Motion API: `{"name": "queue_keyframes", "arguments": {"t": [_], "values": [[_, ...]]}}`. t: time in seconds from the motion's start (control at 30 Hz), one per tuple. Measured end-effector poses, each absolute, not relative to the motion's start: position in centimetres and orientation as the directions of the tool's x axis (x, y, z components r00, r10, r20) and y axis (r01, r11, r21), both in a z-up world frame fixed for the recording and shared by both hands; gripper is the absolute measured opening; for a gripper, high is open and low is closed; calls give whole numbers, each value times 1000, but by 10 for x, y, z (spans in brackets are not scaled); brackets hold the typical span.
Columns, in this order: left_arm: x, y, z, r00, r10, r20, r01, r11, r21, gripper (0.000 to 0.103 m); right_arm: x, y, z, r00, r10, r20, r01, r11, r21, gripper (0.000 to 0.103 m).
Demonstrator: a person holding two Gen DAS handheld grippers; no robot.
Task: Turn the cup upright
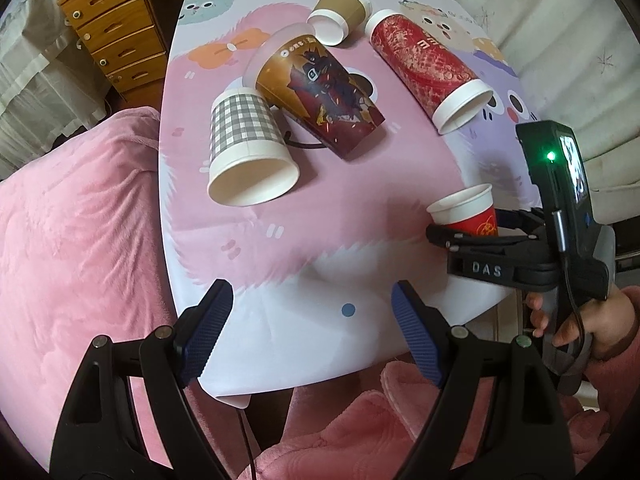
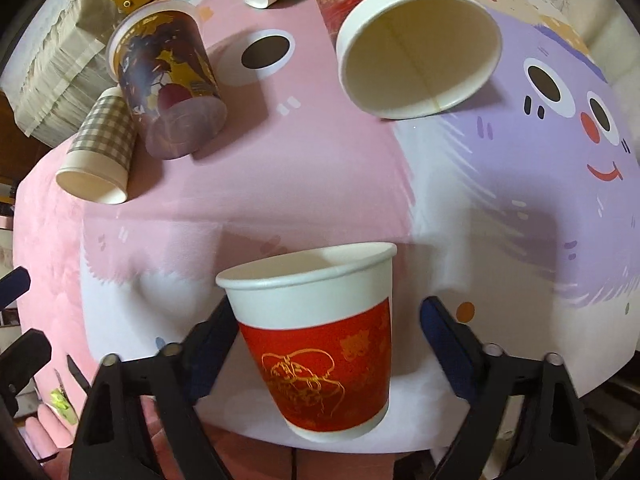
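my right gripper stands spread wide around the small red cup, which sits upright near the table's front edge, mouth up; a gap shows beside its right side, and i cannot tell whether the left finger touches it. my left gripper hangs wide open with nothing in it, over the near edge. farther in, the checked cup lies on its side against the tall dark printed cup. beyond those lie the long red cup and, farthest, the brown cup, both tipped over.
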State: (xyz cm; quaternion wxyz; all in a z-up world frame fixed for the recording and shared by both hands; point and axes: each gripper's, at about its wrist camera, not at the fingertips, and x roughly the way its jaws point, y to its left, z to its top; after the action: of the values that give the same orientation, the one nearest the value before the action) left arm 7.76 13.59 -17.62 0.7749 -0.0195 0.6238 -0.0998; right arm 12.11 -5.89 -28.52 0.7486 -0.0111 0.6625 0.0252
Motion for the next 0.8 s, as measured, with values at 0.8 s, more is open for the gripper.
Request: {"name": "queue_keyframes", "arguments": {"t": [0.8], "values": [[68, 129, -172, 214, -182, -960, 155, 976, -150, 80, 71, -76, -247, 652, 154, -743, -184, 982, 41, 63]]}}
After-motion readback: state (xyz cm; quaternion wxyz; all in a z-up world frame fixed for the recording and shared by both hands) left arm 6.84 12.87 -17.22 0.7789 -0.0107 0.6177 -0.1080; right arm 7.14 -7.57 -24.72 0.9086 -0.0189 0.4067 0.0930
